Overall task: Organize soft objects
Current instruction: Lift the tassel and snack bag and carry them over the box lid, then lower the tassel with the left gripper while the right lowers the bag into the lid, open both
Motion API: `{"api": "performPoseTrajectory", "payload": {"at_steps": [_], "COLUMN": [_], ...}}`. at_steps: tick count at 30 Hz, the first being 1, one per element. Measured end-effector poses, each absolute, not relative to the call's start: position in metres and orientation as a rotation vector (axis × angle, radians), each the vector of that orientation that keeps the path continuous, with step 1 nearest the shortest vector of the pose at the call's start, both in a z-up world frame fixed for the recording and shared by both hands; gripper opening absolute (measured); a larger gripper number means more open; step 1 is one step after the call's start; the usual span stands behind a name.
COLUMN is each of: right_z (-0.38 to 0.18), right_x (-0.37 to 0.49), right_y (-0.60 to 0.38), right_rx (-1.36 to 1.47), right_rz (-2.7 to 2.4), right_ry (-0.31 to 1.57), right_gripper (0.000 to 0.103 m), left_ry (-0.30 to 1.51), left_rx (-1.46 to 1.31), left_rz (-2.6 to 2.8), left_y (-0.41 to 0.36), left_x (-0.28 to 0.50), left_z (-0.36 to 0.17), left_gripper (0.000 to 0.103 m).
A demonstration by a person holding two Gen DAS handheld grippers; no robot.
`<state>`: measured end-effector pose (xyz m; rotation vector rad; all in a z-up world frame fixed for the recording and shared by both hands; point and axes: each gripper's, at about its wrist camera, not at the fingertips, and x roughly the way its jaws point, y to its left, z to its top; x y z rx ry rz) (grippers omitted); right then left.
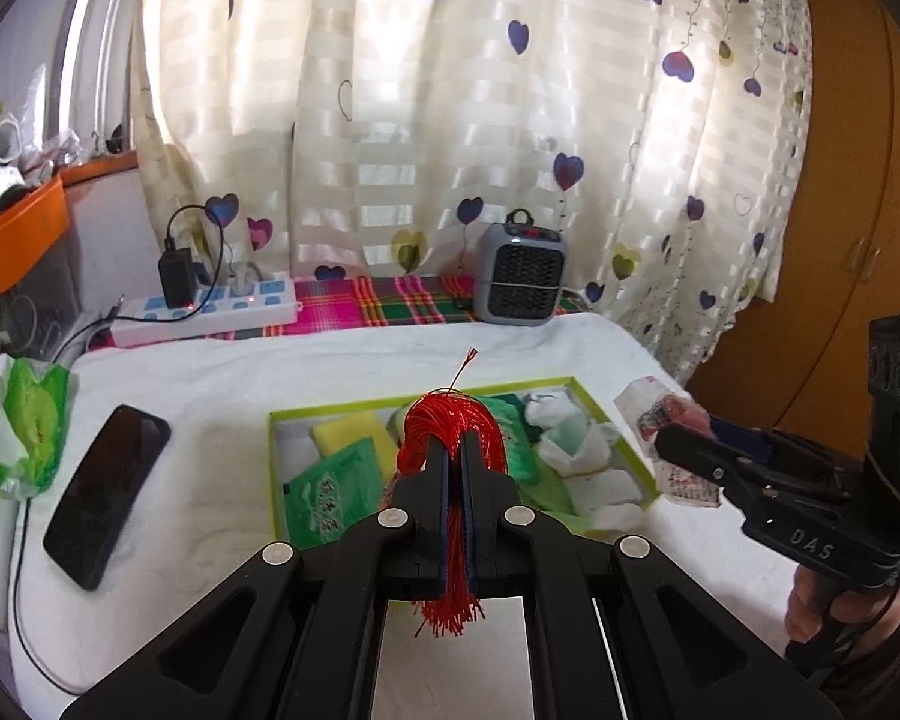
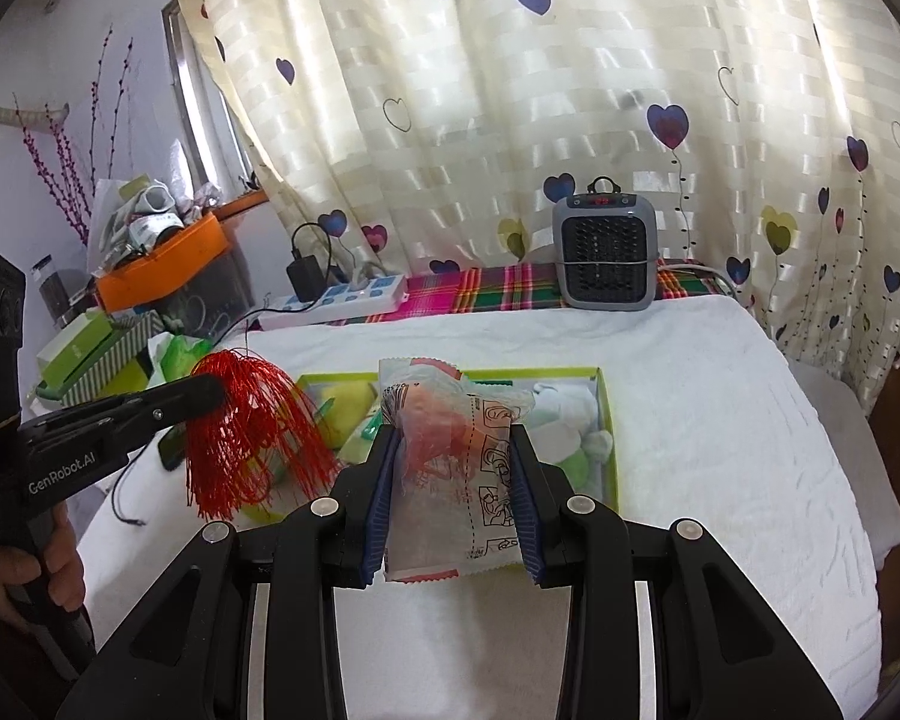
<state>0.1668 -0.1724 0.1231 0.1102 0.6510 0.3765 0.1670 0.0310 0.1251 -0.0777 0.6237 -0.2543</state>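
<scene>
Transport step, I judge: left gripper (image 1: 456, 462) pinches a red tassel (image 1: 450, 426), right gripper (image 2: 456, 480) clamps a clear snack packet (image 2: 450, 456), both above the green box (image 2: 607, 420) at frame centre. Next, each must lower and release inside.

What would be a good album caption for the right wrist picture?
Right tongs grip a clear printed packet above a green box while left tongs hold a red tassel.

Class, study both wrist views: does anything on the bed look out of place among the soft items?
The black phone lies on the white cover left of the green box; a hard device, not soft. The power strip and heater behind are likewise hard. Nothing looks spilled or damaged.
</scene>
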Motion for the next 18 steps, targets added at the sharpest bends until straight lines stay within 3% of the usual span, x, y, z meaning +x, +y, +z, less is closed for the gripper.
{"api": "performPoseTrajectory", "payload": {"at_steps": [18], "right_z": [0.102], "right_x": [0.226], "right_y": [-0.168], "right_rx": [0.094], "right_rz": [0.329], "right_ry": [0.714], "right_gripper": [0.036], "left_ry": [0.664], "left_rx": [-0.09], "left_rz": [-0.22], "left_y": [0.037], "left_x": [0.226], "left_z": [0.11], "left_gripper": [0.004]}}
